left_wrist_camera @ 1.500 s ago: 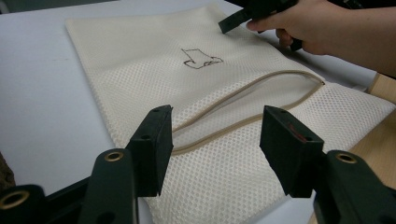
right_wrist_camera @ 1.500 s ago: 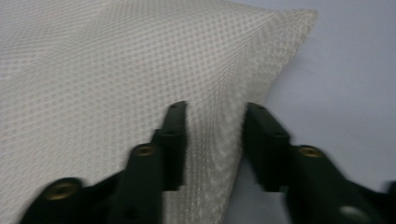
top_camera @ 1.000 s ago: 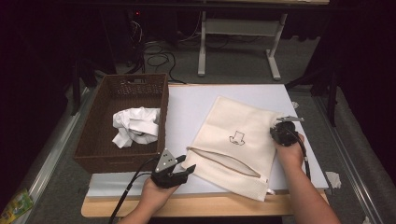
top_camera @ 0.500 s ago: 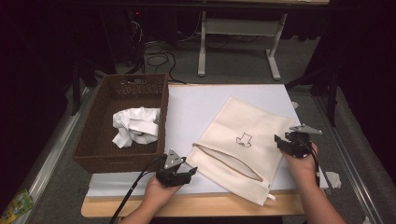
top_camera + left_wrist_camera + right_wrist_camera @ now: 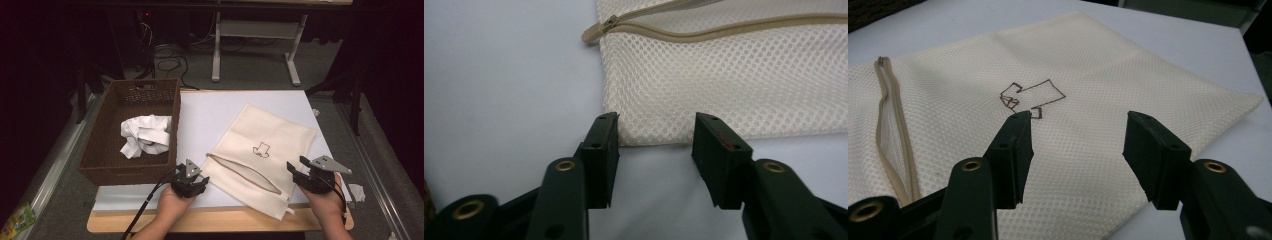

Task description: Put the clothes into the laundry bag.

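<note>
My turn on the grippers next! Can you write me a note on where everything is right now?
Left gripper: jaws have just been closing, grip nothing, at the mesh bag's near corner.
Right gripper: just opened, holds nothing, above the bag's right side.
Bag lies flat on the white mat, zipper open.
White cloth sits in the brown basket.
Left, probably: cloth into bag.

Basket [image 5: 100,145] left of mesh bag [image 5: 270,150]; cloth [image 5: 145,135] in basket.
</note>
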Motion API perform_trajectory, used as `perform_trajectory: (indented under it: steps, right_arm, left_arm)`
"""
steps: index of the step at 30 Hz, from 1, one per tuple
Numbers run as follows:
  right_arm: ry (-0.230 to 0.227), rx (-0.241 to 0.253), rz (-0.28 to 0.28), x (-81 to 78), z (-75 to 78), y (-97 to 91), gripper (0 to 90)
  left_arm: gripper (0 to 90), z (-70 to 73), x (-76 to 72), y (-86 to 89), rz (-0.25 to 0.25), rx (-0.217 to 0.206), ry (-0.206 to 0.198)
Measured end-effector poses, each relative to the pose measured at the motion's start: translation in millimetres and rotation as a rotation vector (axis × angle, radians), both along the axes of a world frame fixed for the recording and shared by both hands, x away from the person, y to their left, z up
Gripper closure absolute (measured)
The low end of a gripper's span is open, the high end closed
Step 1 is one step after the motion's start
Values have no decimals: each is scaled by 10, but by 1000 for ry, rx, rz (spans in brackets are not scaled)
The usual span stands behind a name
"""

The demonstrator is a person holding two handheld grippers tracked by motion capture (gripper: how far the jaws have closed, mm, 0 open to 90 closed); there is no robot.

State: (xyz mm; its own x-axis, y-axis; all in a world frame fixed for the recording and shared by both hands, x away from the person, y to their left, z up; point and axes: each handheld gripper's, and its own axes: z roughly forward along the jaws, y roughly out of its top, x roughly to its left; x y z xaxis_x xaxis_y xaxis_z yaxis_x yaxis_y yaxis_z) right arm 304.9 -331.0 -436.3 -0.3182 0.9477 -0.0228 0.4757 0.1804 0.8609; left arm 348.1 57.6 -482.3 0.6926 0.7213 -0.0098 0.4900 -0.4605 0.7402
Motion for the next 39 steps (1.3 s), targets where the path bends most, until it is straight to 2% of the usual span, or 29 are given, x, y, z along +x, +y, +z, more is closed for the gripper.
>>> perform_trajectory:
  steps: [1,4,5,7,9,10,12,15,18,21,22,23,24,25,26,28,29,30,31,32,33,35,36,37,39]
  right_arm:
    - [0,0,0,0,0,0,460]
    - [-4,-8,1,0,-6,15,459]
    - [-2,-11,4,-3,-12,12,460]
    - [5,-7,3,-11,-27,5,460]
    - [8,-10,-3,-13,-35,-10,460]
    - [8,-10,-3,-13,-35,-10,460]
    - [1,-14,5,-18,-31,2,460]
    - [5,-14,10,-17,-33,20,457]
    - [6,-17,23,-2,-43,45,452]
    - [6,-19,32,2,-43,56,449]
    - [0,-22,35,-2,-40,59,448]
    - [0,-22,35,-2,-40,59,448]
    - [0,-22,35,-5,-39,62,448]
    - [-2,-21,37,-4,-40,65,447]
    - [1,-18,36,-3,-42,71,447]
    - [5,-18,38,3,-51,81,446]
    - [7,-20,36,4,-55,85,446]
    - [9,-22,39,3,-56,88,446]
    - [11,-21,36,-1,-59,99,446]
    - [11,-21,36,-1,-59,99,446]
    - [13,-21,36,-1,-60,101,446]
    - [12,-20,35,1,-59,103,447]
    - [12,-18,35,-1,-59,106,447]
    - [9,-23,41,-2,-59,108,448]
    - [11,-21,40,-5,-59,111,447]
  left_arm:
    - [570,-1,5,0,-13,-3,-2]
    - [730,-3,8,3,-36,-8,-10]
    - [868,-1,10,2,-48,-6,-12]
    - [900,4,35,0,-41,4,-16]
    - [900,8,100,36,32,30,-62]
    - [900,8,100,36,32,30,-62]
    - [900,1,162,97,87,26,-59]
    - [900,9,142,102,85,19,-64]
    - [830,31,105,78,67,-16,-67]
    - [750,47,78,48,53,-32,-71]
    - [655,41,77,26,50,-38,-82]
    - [607,41,77,26,50,-38,-82]
    - [607,36,91,7,63,-39,-82]
    - [565,29,108,-9,62,-58,-73]
    - [545,19,129,-36,60,-56,-65]
    - [514,7,166,-103,50,-7,-50]
    - [523,6,176,-124,47,20,-44]
    - [584,5,180,-128,47,16,-38]
    - [735,7,198,-128,49,-3,-22]
    - [735,10,207,-127,54,-6,-20]
    - [836,17,207,-122,50,-1,-30]
    - [880,27,200,-123,62,38,-66]
    - [883,33,197,-123,83,55,-83]
    - [883,27,188,-121,114,80,-120]
    - [882,22,186,-102,132,76,-130]
